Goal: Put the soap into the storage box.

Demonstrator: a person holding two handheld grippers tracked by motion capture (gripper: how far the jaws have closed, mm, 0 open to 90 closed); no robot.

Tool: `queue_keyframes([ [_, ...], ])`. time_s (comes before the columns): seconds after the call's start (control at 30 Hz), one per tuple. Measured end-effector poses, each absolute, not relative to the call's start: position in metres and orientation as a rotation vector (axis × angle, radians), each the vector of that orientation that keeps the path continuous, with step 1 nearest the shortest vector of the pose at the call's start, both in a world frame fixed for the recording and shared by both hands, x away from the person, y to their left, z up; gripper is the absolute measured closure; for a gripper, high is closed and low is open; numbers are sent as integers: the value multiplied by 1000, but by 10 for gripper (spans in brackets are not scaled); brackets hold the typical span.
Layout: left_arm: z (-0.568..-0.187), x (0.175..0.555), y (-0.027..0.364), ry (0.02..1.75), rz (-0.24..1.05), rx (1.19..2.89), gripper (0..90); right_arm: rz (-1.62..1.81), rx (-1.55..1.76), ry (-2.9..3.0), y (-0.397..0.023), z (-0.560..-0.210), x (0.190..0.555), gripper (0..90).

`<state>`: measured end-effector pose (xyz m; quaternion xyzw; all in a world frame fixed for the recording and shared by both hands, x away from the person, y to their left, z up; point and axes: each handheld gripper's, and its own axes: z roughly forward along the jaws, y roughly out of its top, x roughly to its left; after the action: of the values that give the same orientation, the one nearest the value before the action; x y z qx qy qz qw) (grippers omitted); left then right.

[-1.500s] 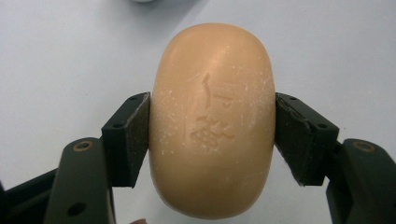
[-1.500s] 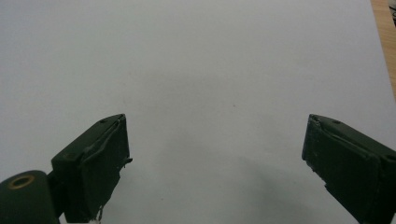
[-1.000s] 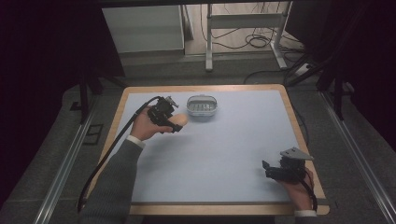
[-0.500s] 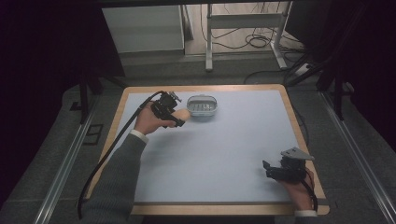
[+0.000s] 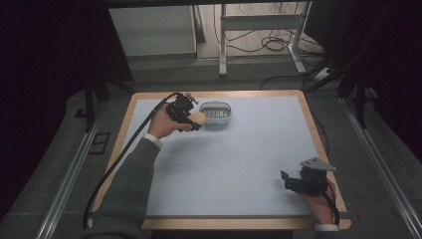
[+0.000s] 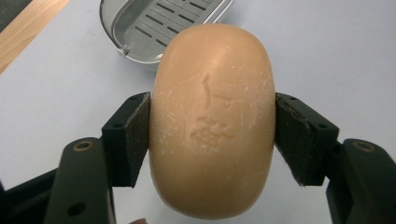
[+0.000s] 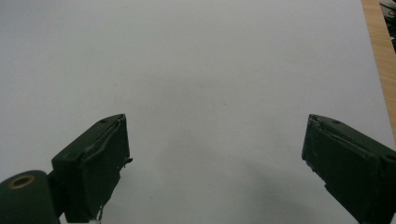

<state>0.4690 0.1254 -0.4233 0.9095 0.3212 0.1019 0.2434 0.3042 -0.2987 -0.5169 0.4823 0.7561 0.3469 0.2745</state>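
my left gripper [image 6: 212, 135] has carried the soap [image 6: 212, 121], pinched tight, closer to the dish [image 6: 140, 28], so i think dropping it in comes next, while my right gripper [image 7: 215, 158] waits spread wide.

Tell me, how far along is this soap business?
Done: the bar of soap is picked up, clamped between the pads of the left gripper. In hand: it hangs beside the metal soap dish, whose slotted tray looks bare, so the soap probably goes there. Left: carry it over the dish, lower it and let go. The right gripper rests open near the table's corner, holding nothing.
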Motion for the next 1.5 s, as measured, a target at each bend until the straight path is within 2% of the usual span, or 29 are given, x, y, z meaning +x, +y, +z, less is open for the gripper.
queue_keyframes([
  [1.5,-430,525,72,810,264,2559,326,953,1290,1999,-305,-512,301,76],
])
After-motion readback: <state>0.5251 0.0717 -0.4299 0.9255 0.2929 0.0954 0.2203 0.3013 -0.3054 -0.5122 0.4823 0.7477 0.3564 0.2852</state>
